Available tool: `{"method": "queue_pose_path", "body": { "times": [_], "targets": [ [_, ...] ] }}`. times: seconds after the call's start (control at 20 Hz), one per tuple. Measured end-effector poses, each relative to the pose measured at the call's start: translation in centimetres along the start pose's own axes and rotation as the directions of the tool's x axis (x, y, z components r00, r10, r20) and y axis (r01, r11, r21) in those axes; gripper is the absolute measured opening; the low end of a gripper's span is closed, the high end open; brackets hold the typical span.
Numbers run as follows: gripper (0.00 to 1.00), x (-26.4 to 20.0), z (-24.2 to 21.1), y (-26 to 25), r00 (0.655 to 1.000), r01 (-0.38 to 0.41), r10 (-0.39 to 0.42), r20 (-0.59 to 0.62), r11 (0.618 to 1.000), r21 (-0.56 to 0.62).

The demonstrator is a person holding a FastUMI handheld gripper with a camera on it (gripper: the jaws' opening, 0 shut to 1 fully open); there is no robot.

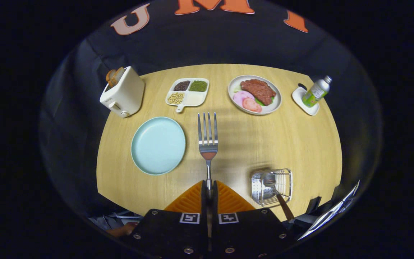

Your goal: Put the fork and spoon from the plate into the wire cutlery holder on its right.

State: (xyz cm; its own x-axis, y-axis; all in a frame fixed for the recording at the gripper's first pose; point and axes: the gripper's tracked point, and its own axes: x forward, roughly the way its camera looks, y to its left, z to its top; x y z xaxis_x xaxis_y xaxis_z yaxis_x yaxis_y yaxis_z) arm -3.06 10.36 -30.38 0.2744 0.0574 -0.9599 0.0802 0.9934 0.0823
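My gripper point(208, 187) is shut on the handle of a metal fork point(207, 138), which sticks straight out ahead of the fingers with its tines pointing away, held above the wooden table point(300, 144). The light blue plate point(158, 145) lies bare on the table to the left of the fork. The wire cutlery holder point(272, 186) stands to the right of the fingers, near the table's front edge. A spoon point(275, 190) rests inside it, bowl down among the wires and brown handle leaning out toward me.
Along the far side stand a white toaster point(123, 92) with bread, a divided white dish point(188, 92) of beans and grains, a plate of meat and ham slices point(254, 94), and a green bottle point(317, 92) on a small white dish.
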Motion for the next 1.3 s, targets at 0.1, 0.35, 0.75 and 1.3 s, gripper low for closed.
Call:
{"method": "queue_pose_path", "body": {
  "times": [0.1,0.35,0.75,1.3],
  "targets": [
    [0.05,-0.7,-1.0,-2.8,1.000,0.026,-0.025,-0.003,1.000,0.008],
    [0.05,-1.5,-3.7,-7.2,0.997,0.047,-0.047,-0.053,0.999,-0.003],
    [0.05,0.3,-8.9,-9.9,0.960,0.033,-0.048,-0.276,0.998,-0.061],
    [0.09,2.2,-9.3,-11.0,0.933,0.040,-0.057,-0.354,0.998,-0.054]
  ]
}}
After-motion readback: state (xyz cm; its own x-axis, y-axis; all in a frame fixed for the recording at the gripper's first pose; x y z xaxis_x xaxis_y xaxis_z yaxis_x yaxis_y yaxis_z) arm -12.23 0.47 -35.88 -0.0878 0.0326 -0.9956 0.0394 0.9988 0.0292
